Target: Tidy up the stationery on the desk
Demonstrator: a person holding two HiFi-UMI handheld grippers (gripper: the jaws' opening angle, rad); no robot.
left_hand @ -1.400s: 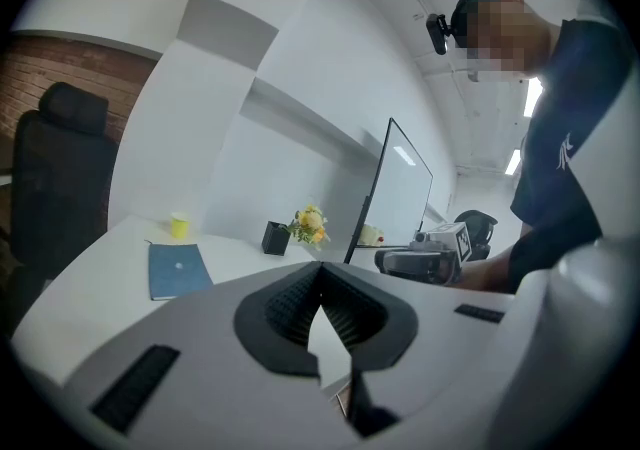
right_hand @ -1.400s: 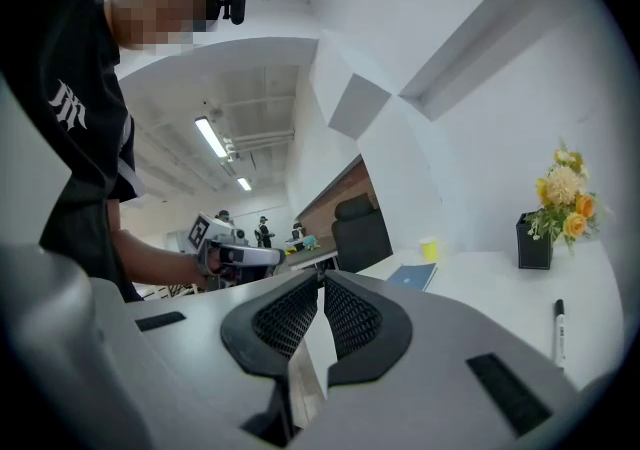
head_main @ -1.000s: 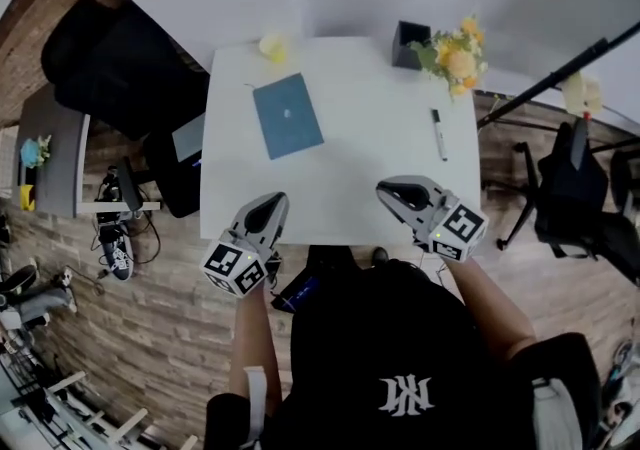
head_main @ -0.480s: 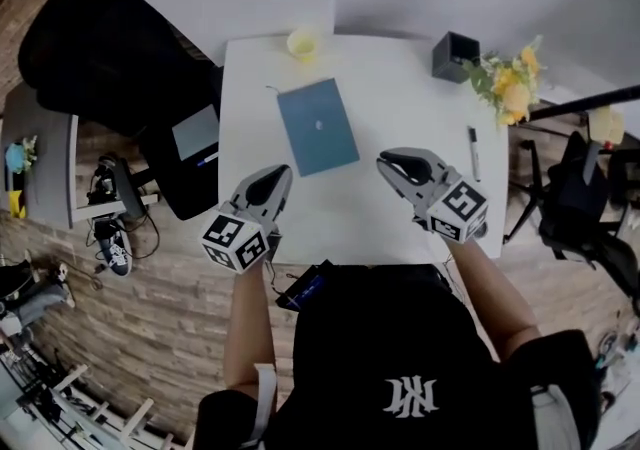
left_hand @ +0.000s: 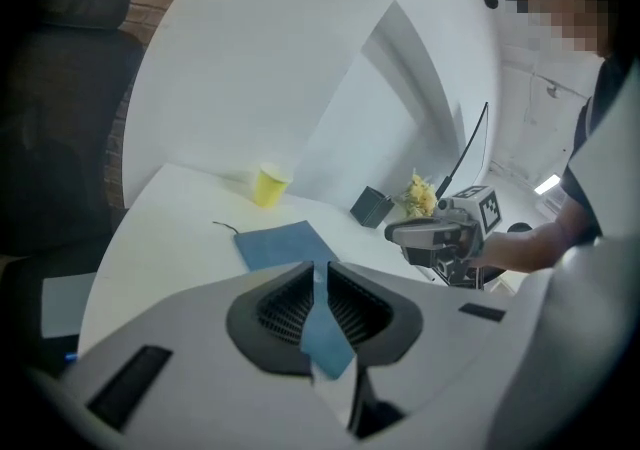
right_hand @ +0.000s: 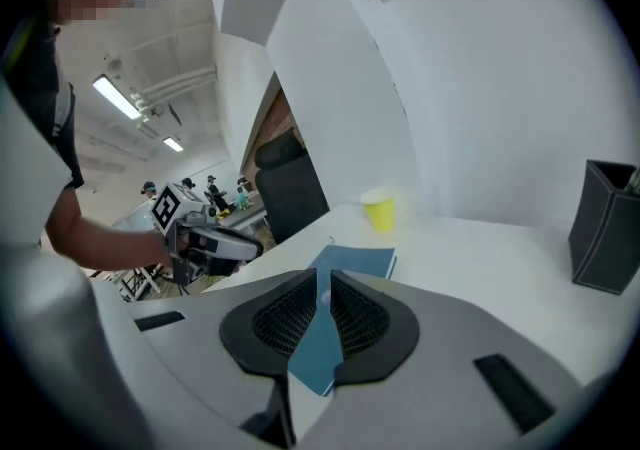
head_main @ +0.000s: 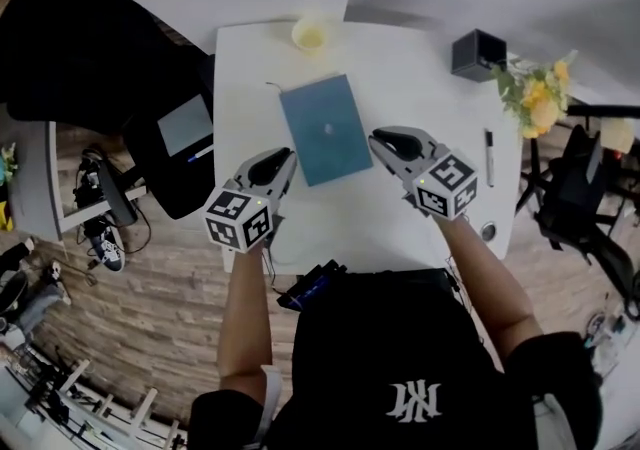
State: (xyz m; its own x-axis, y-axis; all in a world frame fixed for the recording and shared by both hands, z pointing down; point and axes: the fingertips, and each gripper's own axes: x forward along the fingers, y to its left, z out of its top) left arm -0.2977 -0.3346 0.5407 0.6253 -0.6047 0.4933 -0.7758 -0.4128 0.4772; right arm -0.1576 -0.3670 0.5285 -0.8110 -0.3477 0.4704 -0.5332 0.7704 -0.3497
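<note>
A blue notebook (head_main: 325,128) lies flat in the middle of the white desk (head_main: 400,68). A black marker (head_main: 489,154) lies near the desk's right edge. My left gripper (head_main: 283,156) hovers just left of the notebook's near corner. Its jaws have just been opening, and a narrow gap with nothing in it shows between them (left_hand: 320,273). My right gripper (head_main: 380,138) hovers at the notebook's right edge, also with a slim, empty gap (right_hand: 323,283). Both gripper views look past the jaws at the notebook (left_hand: 285,243) (right_hand: 355,260).
A yellow cup (head_main: 310,33) stands at the desk's far edge, with a black pen holder (head_main: 477,53) and yellow flowers (head_main: 535,98) at the far right. A small round object (head_main: 487,231) sits at the near right corner. Black chairs (head_main: 80,58) flank the desk.
Both grippers have moved forward over the desk and closer together, from its near edge to either side of the blue notebook. The head view has shifted too.
</note>
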